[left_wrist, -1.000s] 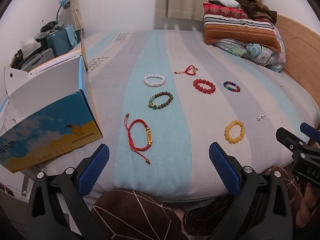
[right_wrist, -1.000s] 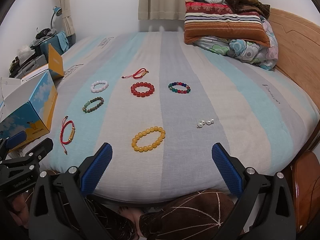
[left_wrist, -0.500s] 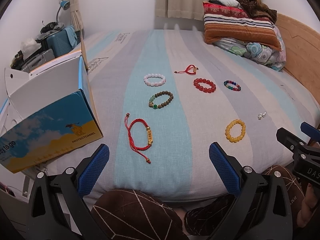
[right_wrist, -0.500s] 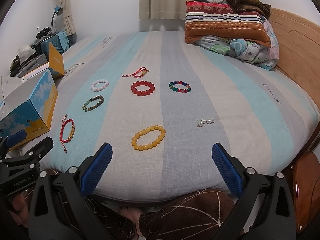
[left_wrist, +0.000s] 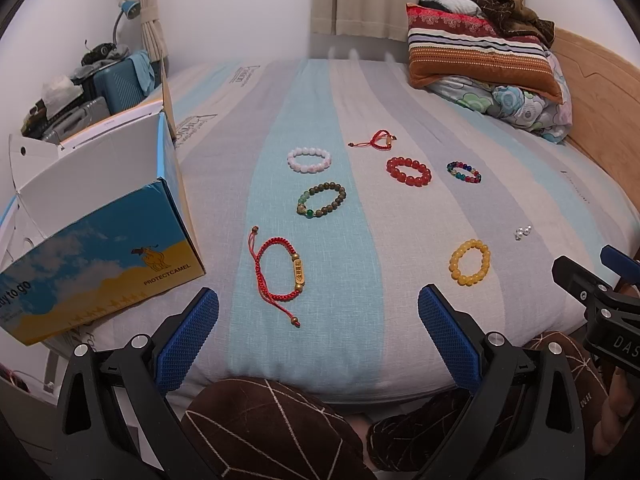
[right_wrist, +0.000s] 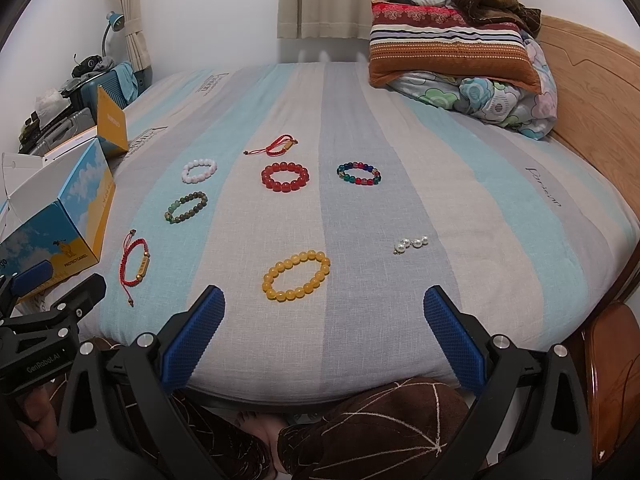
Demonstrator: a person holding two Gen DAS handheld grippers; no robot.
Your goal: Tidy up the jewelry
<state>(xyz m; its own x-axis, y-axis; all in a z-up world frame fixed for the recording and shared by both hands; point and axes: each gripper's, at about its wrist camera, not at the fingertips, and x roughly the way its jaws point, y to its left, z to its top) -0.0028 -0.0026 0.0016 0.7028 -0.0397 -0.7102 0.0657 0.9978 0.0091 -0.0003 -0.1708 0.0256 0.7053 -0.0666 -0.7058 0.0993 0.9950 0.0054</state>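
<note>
We are holding our left gripper and our right gripper over the near edge of the striped bed, and both have their blue fingers wide apart with nothing in them. The bracelets are lying spread out on the bed: a yellow bracelet and a red string bracelet are sitting closest to the near edge, and little pearl earrings are lying toward the right edge. An open box is resting at the left edge of the bed.
</note>
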